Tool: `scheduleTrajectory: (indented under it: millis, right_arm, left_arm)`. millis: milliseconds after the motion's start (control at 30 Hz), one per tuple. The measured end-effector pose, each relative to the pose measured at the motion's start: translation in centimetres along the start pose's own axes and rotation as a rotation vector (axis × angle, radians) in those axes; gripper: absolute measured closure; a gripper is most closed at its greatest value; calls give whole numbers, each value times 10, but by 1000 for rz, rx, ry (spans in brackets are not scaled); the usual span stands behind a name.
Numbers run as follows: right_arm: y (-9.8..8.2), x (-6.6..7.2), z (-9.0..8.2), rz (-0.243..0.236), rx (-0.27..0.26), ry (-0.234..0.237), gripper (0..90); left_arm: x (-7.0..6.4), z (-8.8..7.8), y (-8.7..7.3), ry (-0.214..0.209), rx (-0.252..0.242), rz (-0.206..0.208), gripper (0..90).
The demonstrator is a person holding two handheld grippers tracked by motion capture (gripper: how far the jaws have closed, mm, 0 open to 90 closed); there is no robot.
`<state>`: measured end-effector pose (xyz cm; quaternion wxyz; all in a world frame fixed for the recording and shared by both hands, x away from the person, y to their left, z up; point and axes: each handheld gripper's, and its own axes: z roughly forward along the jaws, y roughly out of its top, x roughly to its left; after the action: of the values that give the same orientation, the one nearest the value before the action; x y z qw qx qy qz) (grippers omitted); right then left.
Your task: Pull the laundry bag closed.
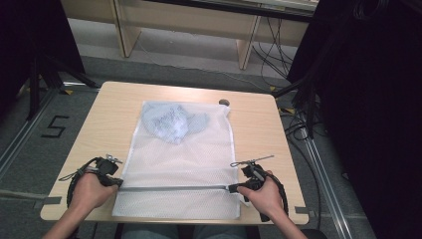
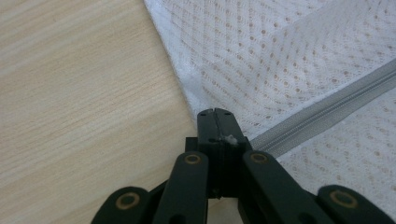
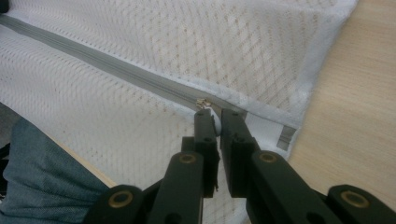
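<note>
A white mesh laundry bag (image 1: 184, 159) lies flat on the wooden table (image 1: 99, 124), with a pale blue garment (image 1: 171, 122) inside its far end. A grey zipper (image 1: 174, 188) runs across the bag near the front edge. My left gripper (image 1: 118, 182) sits at the zipper's left end. In the left gripper view its jaws (image 2: 215, 114) are shut on the bag's side edge (image 2: 184, 84), with a white tuft pinched between them. My right gripper (image 1: 233, 188) is at the zipper's right end, where it (image 3: 218, 114) is shut on the white zipper pull (image 3: 213, 117) beside the slider (image 3: 203, 103).
A small dark round object (image 1: 224, 102) rests near the table's far edge. The person's jeans (image 3: 42, 172) show below the front edge. Black curtains and cables (image 1: 298, 119) stand to the right. Wooden furniture legs (image 1: 127, 35) are behind, and a floor mark "5" (image 1: 53, 127) is at the left.
</note>
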<state>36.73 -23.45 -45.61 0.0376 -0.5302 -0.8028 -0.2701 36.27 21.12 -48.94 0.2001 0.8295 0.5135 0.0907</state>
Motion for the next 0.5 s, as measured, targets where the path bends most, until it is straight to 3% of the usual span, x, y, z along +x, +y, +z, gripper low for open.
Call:
scheduleTrajectory:
  millis: [500]
  right_arm:
    - [-1,-4,-2,10,-2,-3,864]
  left_arm:
    - [0,0,0,0,0,-3,898]
